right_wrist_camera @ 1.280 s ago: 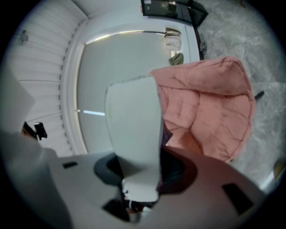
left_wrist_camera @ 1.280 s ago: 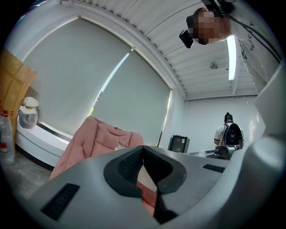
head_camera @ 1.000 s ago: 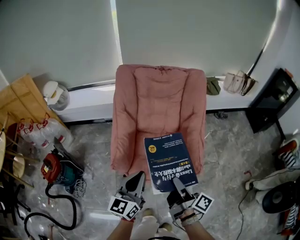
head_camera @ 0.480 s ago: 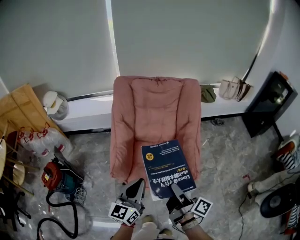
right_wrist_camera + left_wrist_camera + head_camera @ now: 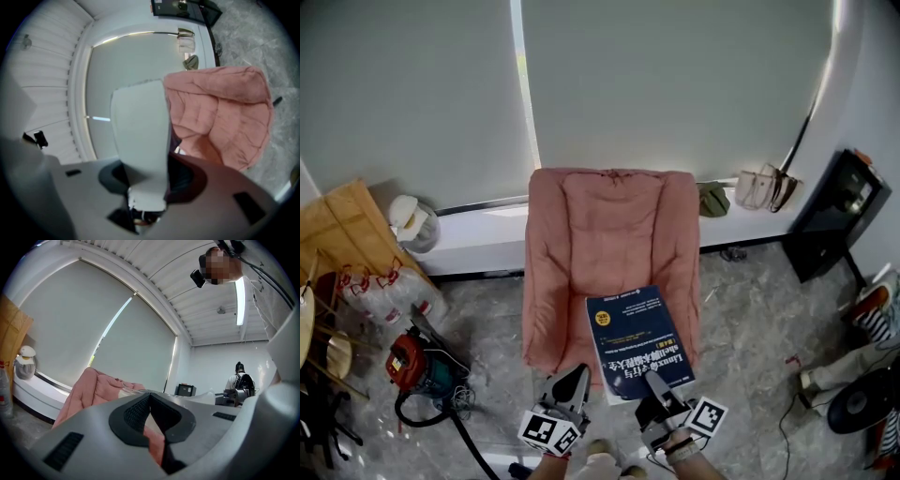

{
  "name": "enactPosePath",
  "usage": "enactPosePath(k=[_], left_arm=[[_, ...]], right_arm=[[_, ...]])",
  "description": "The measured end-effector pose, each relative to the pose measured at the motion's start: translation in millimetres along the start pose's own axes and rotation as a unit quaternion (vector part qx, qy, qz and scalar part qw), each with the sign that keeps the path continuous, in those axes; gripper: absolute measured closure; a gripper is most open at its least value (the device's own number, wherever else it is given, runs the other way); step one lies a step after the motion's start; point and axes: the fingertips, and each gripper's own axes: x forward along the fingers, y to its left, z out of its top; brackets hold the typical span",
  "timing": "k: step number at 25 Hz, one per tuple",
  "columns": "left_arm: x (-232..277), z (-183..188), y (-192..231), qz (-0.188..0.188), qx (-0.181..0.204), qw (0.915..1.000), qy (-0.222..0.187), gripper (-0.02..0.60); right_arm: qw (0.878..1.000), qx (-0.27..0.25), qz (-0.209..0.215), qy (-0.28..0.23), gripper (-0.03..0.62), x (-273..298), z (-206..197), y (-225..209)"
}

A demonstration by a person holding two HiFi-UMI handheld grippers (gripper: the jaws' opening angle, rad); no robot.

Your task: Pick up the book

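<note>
- Item: book (image 5: 636, 339), dark blue cover w/ white title print running lengthwise, round yellow badge nr far-left corner, white page edge showing at near end.
- Loc.: cover up, over near-right part of the seat of the pink armchair (image 5: 600, 234); near end sticks out past the seat's front edge. Whether it rests on the cushion or hangs clear: cannot tell.
- Right gripper view: book (image 5: 140, 140) shows as a pale slab standing btwn the jaws, armchair (image 5: 220, 112) beyond, to the right.
- Pose, right gripper (image 5: 653, 382): clamped on the book's near edge, approx. mid-width. Jaws part-way apart, dark pads (image 5: 183, 180) against both faces. Points level, toward the chair. Its marker cube (image 5: 708, 415) sits near-right.
- Pose, left gripper (image 5: 575, 380): just left of the book's near-left corner, not touching it. Points level, same dir.
- Left gripper view: left gripper (image 5: 150, 401) jaws together at the tips, pads (image 5: 133, 416) meeting, nothing btwn them; armchair (image 5: 89, 385) beyond.
</note>
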Motion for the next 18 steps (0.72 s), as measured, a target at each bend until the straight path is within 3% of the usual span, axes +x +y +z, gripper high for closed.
enactPosePath(k=[18], left_arm=[[11, 24, -11, -0.018, 0.010, 0.9996, -0.020, 0.571]], right_arm=[[1.000, -0.009, 0.014, -0.002, 0.416, 6, 6, 29]])
